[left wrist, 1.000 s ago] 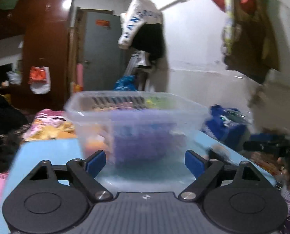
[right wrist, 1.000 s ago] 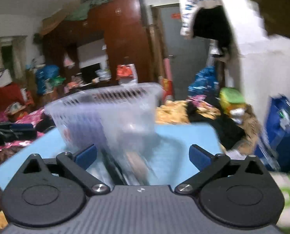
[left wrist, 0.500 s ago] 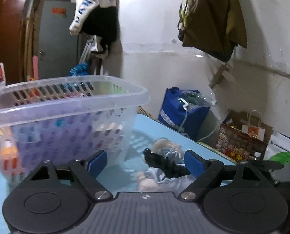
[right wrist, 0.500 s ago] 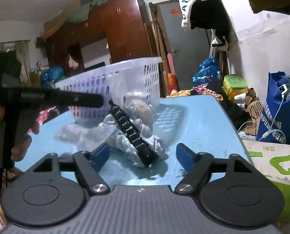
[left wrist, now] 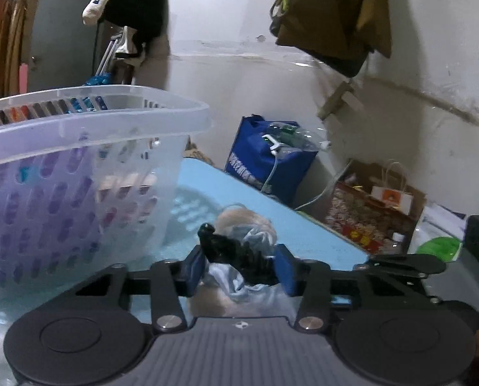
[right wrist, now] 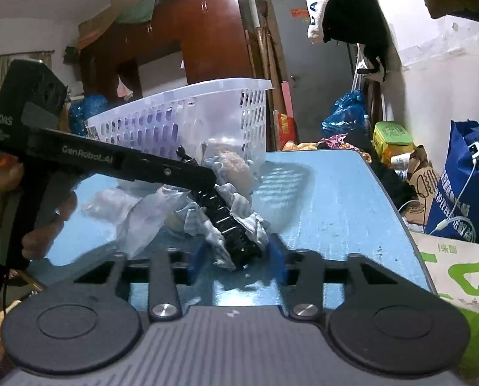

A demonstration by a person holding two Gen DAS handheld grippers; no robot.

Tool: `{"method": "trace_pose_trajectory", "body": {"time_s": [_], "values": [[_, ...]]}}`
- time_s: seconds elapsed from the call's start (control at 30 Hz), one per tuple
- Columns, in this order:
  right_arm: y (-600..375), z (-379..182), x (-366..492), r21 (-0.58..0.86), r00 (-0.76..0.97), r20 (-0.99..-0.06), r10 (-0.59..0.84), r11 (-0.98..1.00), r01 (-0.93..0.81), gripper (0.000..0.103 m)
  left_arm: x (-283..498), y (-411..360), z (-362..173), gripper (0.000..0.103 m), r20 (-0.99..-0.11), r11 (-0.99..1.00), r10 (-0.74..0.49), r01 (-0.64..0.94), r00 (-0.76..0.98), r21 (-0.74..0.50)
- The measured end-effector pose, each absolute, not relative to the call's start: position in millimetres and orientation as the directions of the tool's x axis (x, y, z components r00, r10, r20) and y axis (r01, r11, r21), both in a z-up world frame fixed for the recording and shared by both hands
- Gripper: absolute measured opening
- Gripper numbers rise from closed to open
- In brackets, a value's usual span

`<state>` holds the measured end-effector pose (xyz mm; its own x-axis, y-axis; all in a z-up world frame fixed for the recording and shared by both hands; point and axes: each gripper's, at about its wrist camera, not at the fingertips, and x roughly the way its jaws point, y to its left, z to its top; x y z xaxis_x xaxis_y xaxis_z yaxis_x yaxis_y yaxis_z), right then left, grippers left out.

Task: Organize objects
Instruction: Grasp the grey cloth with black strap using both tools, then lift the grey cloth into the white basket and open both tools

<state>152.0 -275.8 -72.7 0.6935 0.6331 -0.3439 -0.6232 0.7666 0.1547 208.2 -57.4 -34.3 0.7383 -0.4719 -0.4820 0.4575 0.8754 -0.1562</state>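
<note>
Left tongs point(left wrist: 239, 268): black linkage arms, blue pads, two round black discs, ribbed grey housing, silver pivot screws.
Right tongs point(right wrist: 236, 262): same build; blue pads, black arms, two silver screws, small logo on grey ribbed body.
Left tongs, side view: long black bar, white lettering "GenRobot.AI", black pistol grip, boxy black rear block.
Hand point(right wrist: 4, 189): dark sleeve edge.

Translucent perforated plastic basket point(left wrist: 88, 167), glossy blue tabletop point(right wrist: 342, 193), crumpled striped cloth point(right wrist: 239, 206), ribbed black plastic strap point(right wrist: 230, 225)
</note>
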Motion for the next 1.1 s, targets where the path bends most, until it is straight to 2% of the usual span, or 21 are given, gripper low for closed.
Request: {"method": "trace_pose_trajectory", "body": {"time_s": [0.2,0.6,0.7,0.9,1.1], "values": [[-276.2,-69.7,147.3,0.096,0.718,-0.333,0.612,0.779,-0.62,0.036,191.1,-65.7,-27.2,0.046,-0.435,0.873,-0.471,0.477,0.767,-0.102],[-273.1,-47.4,137.7,0.034,0.729,-0.288,0.621,0.767,-0.64,0.034,171.2,-55.1,-5.9,0.044,-0.347,0.862,-0.501,0.494,0.793,-0.116],[-266.9,-22.5,132.6,-0.011,0.732,-0.256,0.631,0.755,-0.655,0.034,161.0,-46.6,16.9,0.044,-0.302,0.867,-0.494,0.488,0.816,-0.101],[-242.2,52.8,143.9,-0.114,0.709,-0.208,0.674,0.703,-0.702,0.034,148.4,-26.2,94.9,0.044,-0.208,0.906,-0.42,0.423,0.884,-0.031],[-199.7,99.0,184.0,-0.177,0.702,-0.236,0.672,0.681,-0.711,0.035,182.1,-5.5,136.3,0.044,-0.209,0.939,-0.34,0.342,0.917,-0.028]]}}
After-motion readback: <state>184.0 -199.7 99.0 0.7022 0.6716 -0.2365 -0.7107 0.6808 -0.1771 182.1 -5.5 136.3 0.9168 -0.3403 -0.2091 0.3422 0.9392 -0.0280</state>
